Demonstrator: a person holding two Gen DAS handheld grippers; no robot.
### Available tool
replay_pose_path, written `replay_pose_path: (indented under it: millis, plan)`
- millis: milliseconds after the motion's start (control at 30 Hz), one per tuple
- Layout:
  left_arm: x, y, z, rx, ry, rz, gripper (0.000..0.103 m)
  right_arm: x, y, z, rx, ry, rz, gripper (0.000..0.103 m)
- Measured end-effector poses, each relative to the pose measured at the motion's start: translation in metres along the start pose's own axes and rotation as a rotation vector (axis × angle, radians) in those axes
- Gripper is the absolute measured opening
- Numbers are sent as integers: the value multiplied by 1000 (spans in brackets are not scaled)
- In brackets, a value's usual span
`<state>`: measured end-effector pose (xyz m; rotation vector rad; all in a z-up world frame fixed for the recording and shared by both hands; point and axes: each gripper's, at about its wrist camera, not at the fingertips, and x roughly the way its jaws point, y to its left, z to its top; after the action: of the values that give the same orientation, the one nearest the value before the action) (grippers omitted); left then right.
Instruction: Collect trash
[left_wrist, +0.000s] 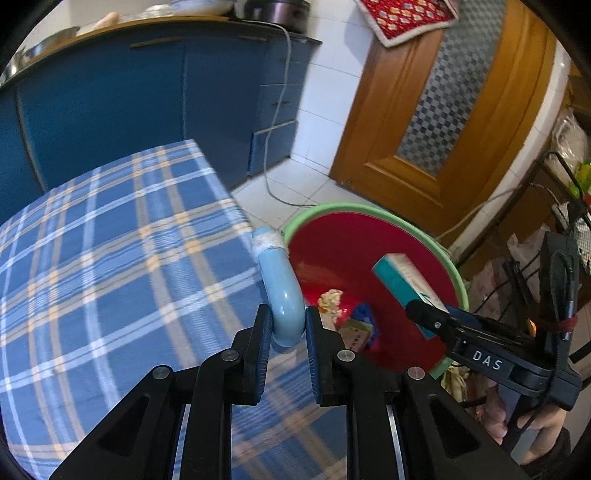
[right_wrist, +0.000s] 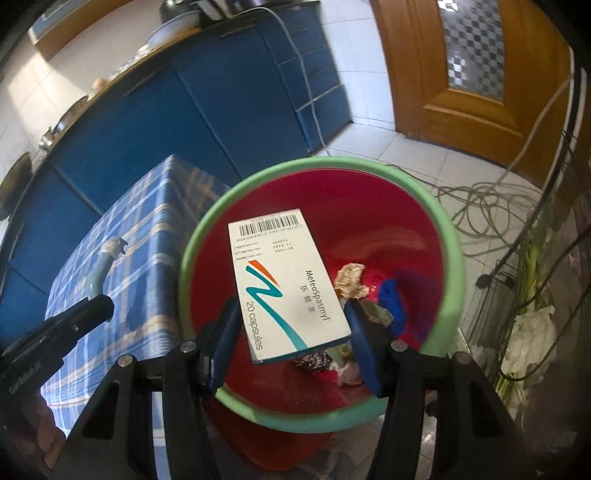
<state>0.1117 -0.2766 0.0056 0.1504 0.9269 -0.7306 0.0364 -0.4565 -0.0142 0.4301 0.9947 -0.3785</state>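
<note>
Nearest in the right wrist view, the right gripper (right_wrist: 293, 332) is clenched on a flat white-and-teal cardboard medicine box (right_wrist: 282, 284), its blue pads pressing the box's two long edges near the lower end. The box hangs tilted, directly over the mouth of the red plastic bin with a pale green rim (right_wrist: 192, 251). The drop position is judged sound: most of the box lies inside the rim line, so releasing here should let it fall clear. The jaws ought to part fully and evenly, lest the box catch on one pad and swing toward the near rim.

The left gripper (left_wrist: 289, 325) is clamped on a curved pale blue ceramic piece with a rough broken end (left_wrist: 277, 280), apparently a snapped-off handle. In the left wrist view the piece sits over the edge of the blue plaid tablecloth (left_wrist: 110, 258), just beside the bin's rim and not yet over its opening. It should be carried further across toward the bin centre before release; let go here, it may strike the rim or land on the cloth. The grip is on a smooth rounded surface, so a steady, unhurried carry is advised.

Within the bin lie a crumpled beige paper wad (right_wrist: 351, 280), a blue scrap (right_wrist: 393, 299) and other small wrappers, so collection is well under way.

Beyond stand blue cabinets (right_wrist: 147, 122) and a wooden door (right_wrist: 461, 66); loose grey cables (right_wrist: 480, 206) lie on the floor tiles.
</note>
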Motion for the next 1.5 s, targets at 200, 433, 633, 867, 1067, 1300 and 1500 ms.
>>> replay_pose_path:
  millis: [200,433,633,867,1067,1300,1500]
  plan:
    - [12,-19,1,36,20,-22,19,-2,-16,-3,48,-5,9,62]
    - [26,-33,3,62,40,-48,19,-11,-23,-4,60,-32,-1,62]
    - [28,-38,1,79,43,-49,42,-17,-27,-6,74,-46,-5,62]
    - [14,-37,-1,89,16,-35,43,-24,-25,-8,73,-58,-3,64]
    - [-6,-25,-6,59,-8,-5,43,-39,-10,-14,50,-81,15,65]
    - [-35,-3,-22,-3,-37,55,47,-66,20,-27,-7,-130,24,71]
    - [-66,19,-39,-62,-78,113,49,-83,49,-43,-65,-168,24,75]
